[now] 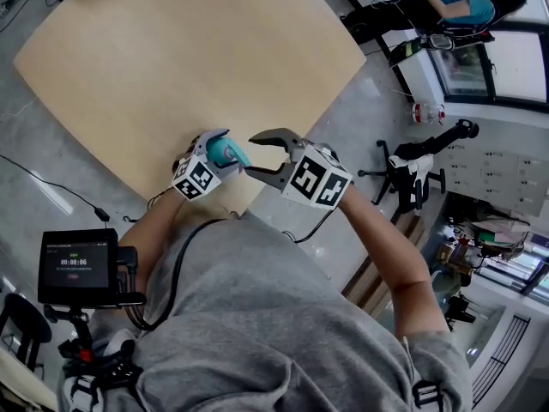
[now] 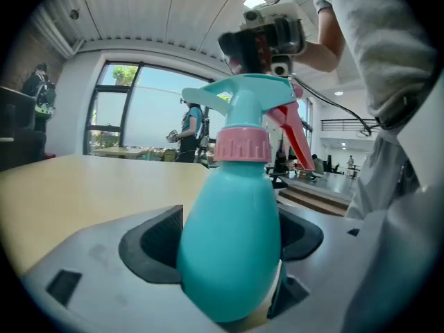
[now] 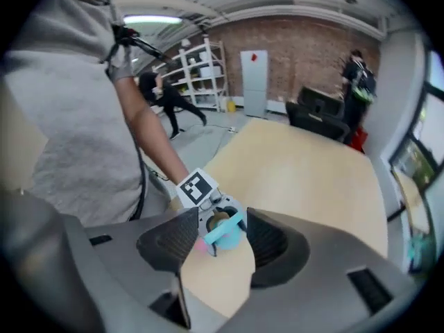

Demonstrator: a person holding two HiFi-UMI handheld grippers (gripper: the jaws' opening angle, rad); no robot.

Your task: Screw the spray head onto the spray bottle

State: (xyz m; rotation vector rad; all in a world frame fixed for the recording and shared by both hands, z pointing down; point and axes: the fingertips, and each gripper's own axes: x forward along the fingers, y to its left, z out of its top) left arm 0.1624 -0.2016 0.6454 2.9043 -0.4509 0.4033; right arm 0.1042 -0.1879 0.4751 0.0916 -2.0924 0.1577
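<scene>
A teal spray bottle [image 2: 229,248] with a pink collar [image 2: 242,144], a teal spray head [image 2: 239,92] and a red trigger [image 2: 295,127] stands upright between the jaws of my left gripper [image 2: 229,255], which is shut on its belly. In the head view that left gripper [image 1: 208,157] holds the bottle [image 1: 226,152] over the near edge of the tan table [image 1: 197,58]. My right gripper [image 1: 254,154] hangs just right of it, open and apart from the bottle. Looking down from above, the right gripper [image 3: 216,240] has the spray head [image 3: 225,230] far below its gap.
A small screen on a stand [image 1: 77,264] sits at my lower left. A black cable [image 1: 51,187] runs over the grey floor. A tripod-like stand [image 1: 412,166] and a seated person [image 1: 459,3] are off to the right, beyond the table.
</scene>
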